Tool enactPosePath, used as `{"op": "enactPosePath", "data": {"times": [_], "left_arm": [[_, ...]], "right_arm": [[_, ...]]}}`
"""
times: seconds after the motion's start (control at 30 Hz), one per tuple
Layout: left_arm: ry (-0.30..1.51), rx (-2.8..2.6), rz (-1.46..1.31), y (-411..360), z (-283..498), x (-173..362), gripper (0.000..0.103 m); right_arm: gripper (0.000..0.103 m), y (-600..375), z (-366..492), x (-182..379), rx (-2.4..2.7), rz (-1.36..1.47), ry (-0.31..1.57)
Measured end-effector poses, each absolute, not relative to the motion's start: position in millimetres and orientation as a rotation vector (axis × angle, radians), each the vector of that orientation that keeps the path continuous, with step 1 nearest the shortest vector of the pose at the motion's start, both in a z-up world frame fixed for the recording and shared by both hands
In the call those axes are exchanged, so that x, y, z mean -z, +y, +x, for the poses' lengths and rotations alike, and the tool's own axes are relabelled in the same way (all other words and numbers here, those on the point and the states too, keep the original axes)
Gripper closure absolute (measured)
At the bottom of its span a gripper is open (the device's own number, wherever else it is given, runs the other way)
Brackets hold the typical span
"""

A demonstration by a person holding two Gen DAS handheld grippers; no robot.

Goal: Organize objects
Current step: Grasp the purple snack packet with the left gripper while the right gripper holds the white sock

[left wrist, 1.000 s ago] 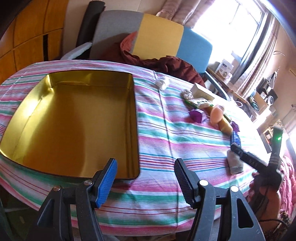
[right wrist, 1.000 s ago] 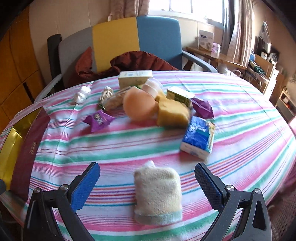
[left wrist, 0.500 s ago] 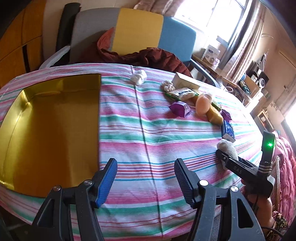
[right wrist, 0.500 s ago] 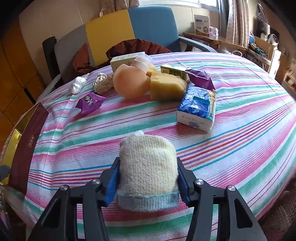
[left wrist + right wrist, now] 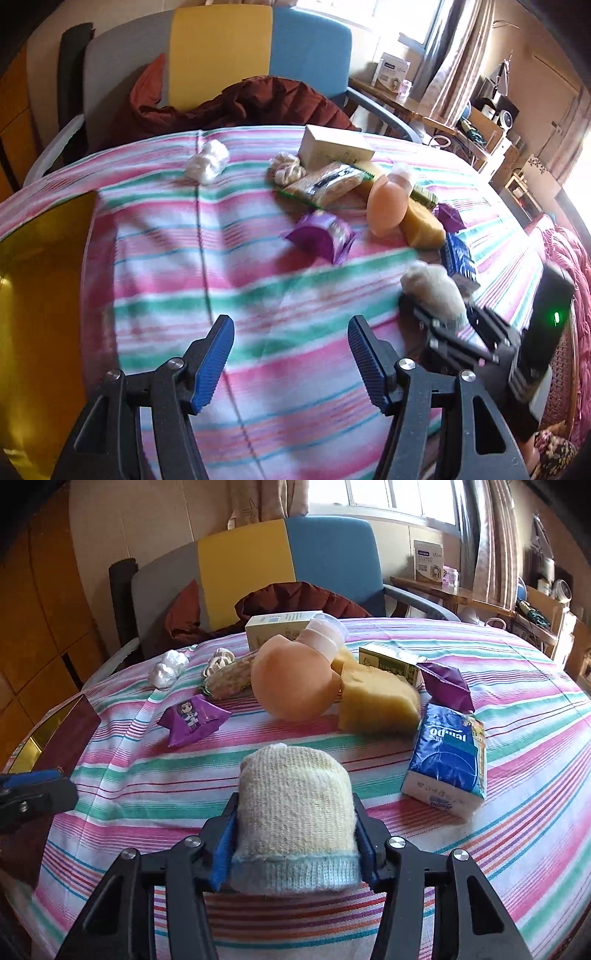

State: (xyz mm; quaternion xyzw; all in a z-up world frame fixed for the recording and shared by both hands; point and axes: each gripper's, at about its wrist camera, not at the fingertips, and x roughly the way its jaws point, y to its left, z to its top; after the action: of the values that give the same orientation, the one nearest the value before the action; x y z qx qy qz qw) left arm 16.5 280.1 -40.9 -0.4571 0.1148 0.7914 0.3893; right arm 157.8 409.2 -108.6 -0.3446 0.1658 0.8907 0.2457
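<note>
My right gripper (image 5: pixel 293 843) is shut on a cream knitted sock roll (image 5: pixel 295 812) with a pale blue cuff, near the table's front edge. The left wrist view shows that same sock roll (image 5: pixel 434 291) gripped at the right. My left gripper (image 5: pixel 291 354) is open over bare striped cloth with nothing between its fingers. A gold tin box (image 5: pixel 40 295) lies at the left. Further back sit a purple snack packet (image 5: pixel 192 718), an orange bottle (image 5: pixel 295 683), a yellow sponge (image 5: pixel 376 701) and a blue tissue pack (image 5: pixel 447 760).
A striped cloth covers the round table (image 5: pixel 258 295). Also on it are a cream box (image 5: pixel 332 149), a white crumpled wad (image 5: pixel 207 162), a second purple packet (image 5: pixel 448 686) and a small green box (image 5: pixel 388 662). A chair with dark red clothing (image 5: pixel 240 107) stands behind.
My right gripper closed on the sock roll and holds it. My left gripper swung right, away from the gold box, which slid to the picture's left edge.
</note>
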Motion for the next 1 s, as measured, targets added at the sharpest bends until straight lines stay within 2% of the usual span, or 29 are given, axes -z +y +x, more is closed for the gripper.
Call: {"op": "enactPosePath", "data": {"times": [0.13, 0.27, 0.67, 0.7, 0.77, 1.0], "left_arm": [[0.268, -2.0, -1.167, 304.6, -2.4, 46.9, 0.031], [0.253, -1.988, -1.167, 329.7, -14.7, 53.6, 0.031], [0.473, -1.954, -1.073, 375.5, -27.2, 72.8, 0.031], [0.471, -1.957, -1.057, 375.1, -26.1, 74.7, 0.032], [0.477, -1.984, -1.018, 372.4, -22.0, 79.4, 0.046], [0.475, -2.042, -0.916, 358.1, -8.1, 89.0, 0.065]], "right_arm": [[0.048, 407.4, 160.7, 111.0, -2.444, -0.911, 0.443], [0.048, 405.4, 157.7, 113.1, -2.44, -0.918, 0.42], [0.046, 406.3, 156.6, 116.0, -2.448, -0.91, 0.426], [0.046, 406.3, 156.3, 116.1, -2.448, -0.91, 0.424], [0.046, 407.1, 156.2, 116.4, -2.45, -0.906, 0.429], [0.046, 408.3, 156.0, 117.3, -2.451, -0.901, 0.428]]}}
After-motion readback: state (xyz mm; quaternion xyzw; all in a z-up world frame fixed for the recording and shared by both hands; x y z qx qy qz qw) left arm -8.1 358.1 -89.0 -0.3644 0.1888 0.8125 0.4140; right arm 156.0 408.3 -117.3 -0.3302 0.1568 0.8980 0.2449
